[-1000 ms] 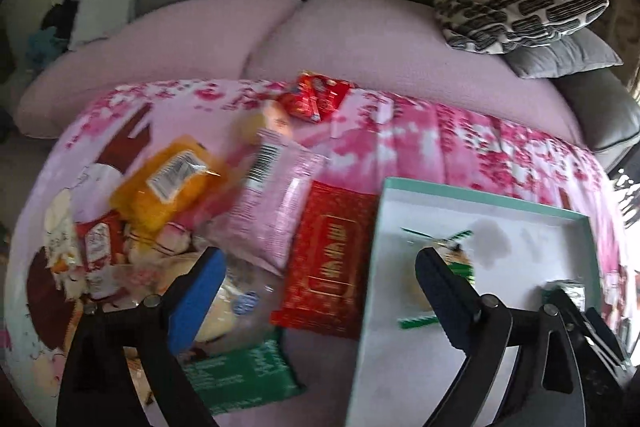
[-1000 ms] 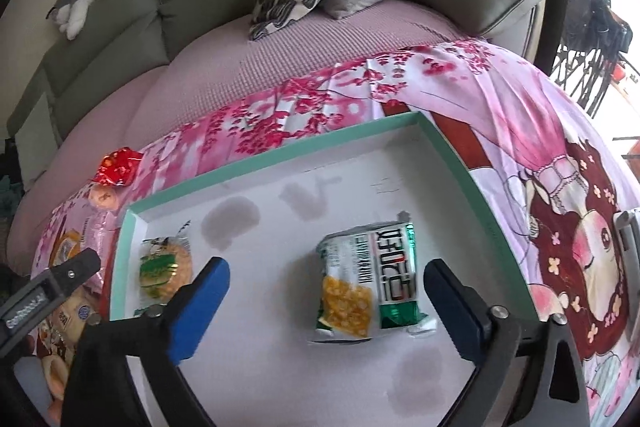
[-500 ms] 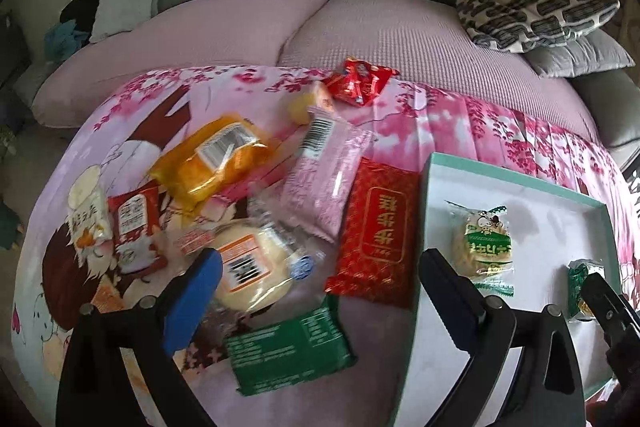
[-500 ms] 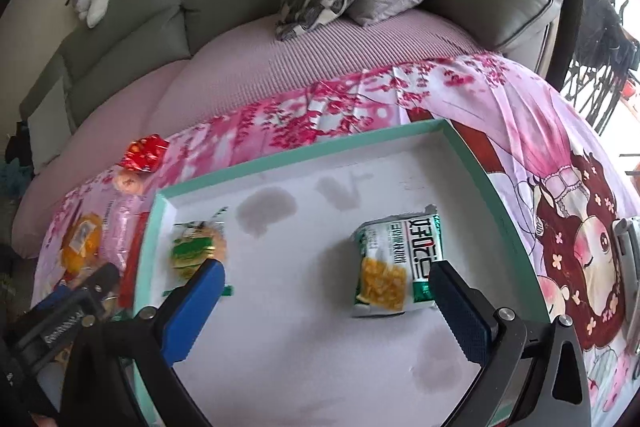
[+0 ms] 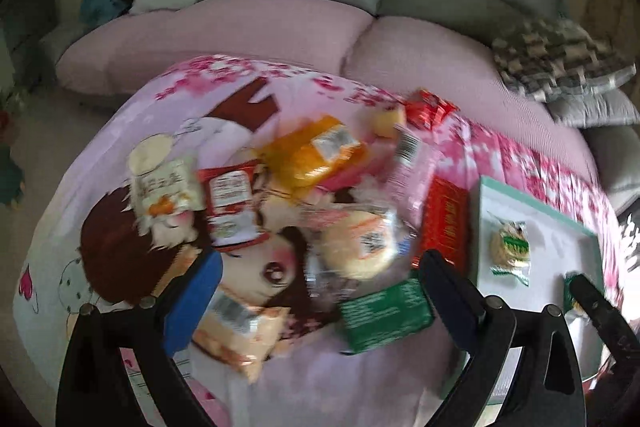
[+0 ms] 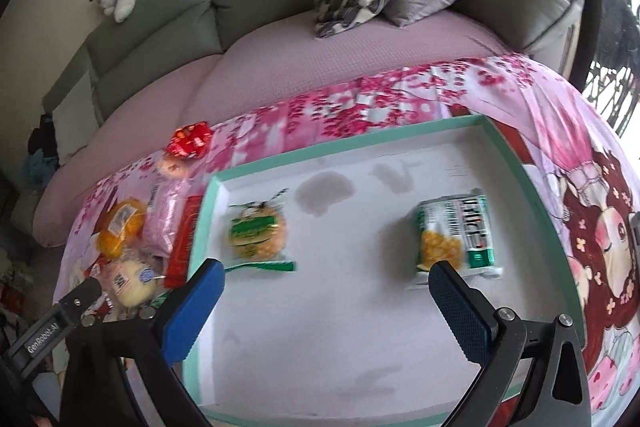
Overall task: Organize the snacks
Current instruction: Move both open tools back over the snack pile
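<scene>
Left wrist view: the left gripper (image 5: pixel 316 291) hangs spread wide and empty over the loose snacks heaped left of the tray (image 5: pixel 560 215); a round bun packet (image 5: pixel 360 247) and a green packet (image 5: pixel 384 315) lie between its fingers.

Right wrist view: the right gripper (image 6: pixel 324 301) is splayed and empty above the tray (image 6: pixel 520 163), whose white floor is mostly bare. A green-labelled biscuit (image 6: pixel 258 233) lies near the tray's left wall, a corn snack bag (image 6: pixel 456 233) toward its right wall.

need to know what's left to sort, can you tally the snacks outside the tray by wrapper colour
red: 3 (crinkly pack, flat pack, sachet)
orange or yellow: 3 (orange pack, small yellow piece, peach bag)
pink: 1 (pink pack)
green: 1 (green pack)
cream: 1 (cream pack)
clear: 1 (wrapped bun)
total: 10, as far as the blur allows
</scene>
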`<state>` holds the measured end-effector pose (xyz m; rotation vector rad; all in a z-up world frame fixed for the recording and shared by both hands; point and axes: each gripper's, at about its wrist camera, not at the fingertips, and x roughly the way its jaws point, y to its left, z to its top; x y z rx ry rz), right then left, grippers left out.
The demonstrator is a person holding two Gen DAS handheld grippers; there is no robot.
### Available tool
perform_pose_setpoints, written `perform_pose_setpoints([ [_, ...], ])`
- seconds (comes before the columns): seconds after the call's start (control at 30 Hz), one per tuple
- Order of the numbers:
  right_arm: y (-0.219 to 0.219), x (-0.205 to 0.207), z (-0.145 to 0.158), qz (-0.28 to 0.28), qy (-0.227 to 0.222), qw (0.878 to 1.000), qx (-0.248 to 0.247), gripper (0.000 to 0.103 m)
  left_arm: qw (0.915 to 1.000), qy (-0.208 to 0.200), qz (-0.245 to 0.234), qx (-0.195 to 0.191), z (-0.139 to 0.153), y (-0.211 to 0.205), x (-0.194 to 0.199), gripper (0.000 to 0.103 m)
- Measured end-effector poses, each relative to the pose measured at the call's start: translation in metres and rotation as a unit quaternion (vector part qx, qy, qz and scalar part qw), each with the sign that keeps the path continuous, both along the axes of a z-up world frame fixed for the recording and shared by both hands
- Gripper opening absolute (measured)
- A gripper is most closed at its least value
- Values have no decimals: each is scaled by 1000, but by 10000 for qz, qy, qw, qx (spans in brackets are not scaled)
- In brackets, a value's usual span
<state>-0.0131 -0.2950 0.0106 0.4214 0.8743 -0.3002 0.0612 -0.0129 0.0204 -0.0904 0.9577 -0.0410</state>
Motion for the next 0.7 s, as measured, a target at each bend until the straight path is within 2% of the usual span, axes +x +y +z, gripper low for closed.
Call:
perform_pose_setpoints([
  [0.23, 51, 12, 2, 602, -21, 9982, 2, 103, 9983, 54, 575, -121, -1, 51, -4, 99],
  [0.47, 109, 22, 2, 1320, -38, 9912, 25, 103, 9920, 104, 1209, -354, -2, 100, -9, 99],
  [0.7, 157, 30, -6, 2012, 86, 9794, -173, 103, 9841, 558, 1491, -794, -23, 120, -10, 99],
])
